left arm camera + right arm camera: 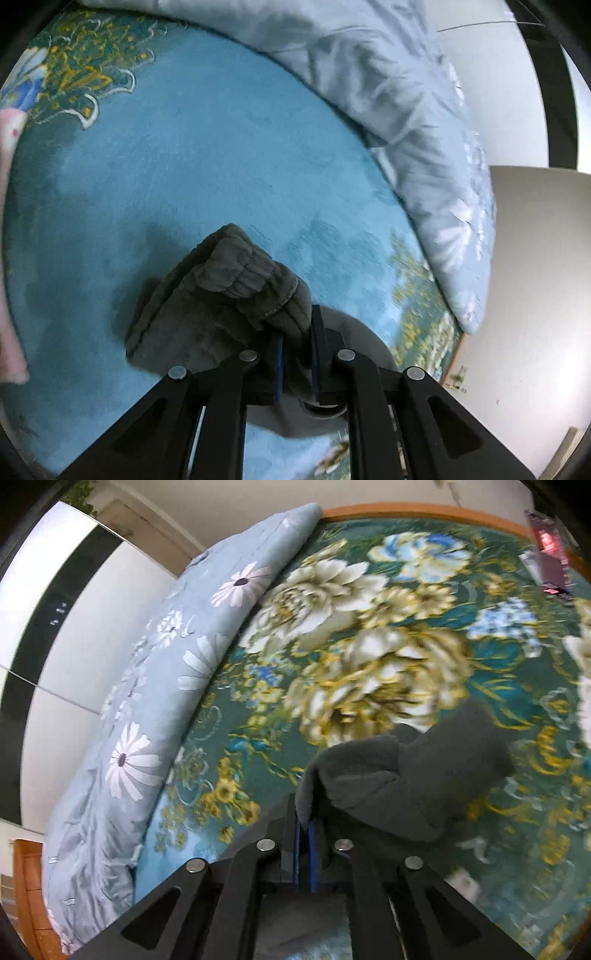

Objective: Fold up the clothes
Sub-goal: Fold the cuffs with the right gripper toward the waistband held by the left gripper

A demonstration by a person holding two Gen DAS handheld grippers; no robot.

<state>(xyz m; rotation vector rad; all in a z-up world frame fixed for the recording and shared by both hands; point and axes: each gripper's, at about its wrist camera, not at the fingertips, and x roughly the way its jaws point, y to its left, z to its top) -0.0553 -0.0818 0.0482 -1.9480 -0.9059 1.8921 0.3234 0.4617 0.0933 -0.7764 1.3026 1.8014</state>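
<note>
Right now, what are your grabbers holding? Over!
Left gripper shut on dark grey garment. Right gripper pinching same fabric. Garment lifted over floral blanket. Nothing in the way.

floral blanket (369,657) on bed | pale blue daisy quilt (155,686) along its edge | pink cloth (9,258)

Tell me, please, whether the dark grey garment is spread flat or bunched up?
Bunched up: the dark grey garment hangs in thick folds from both tools, not spread on the blanket.
</note>
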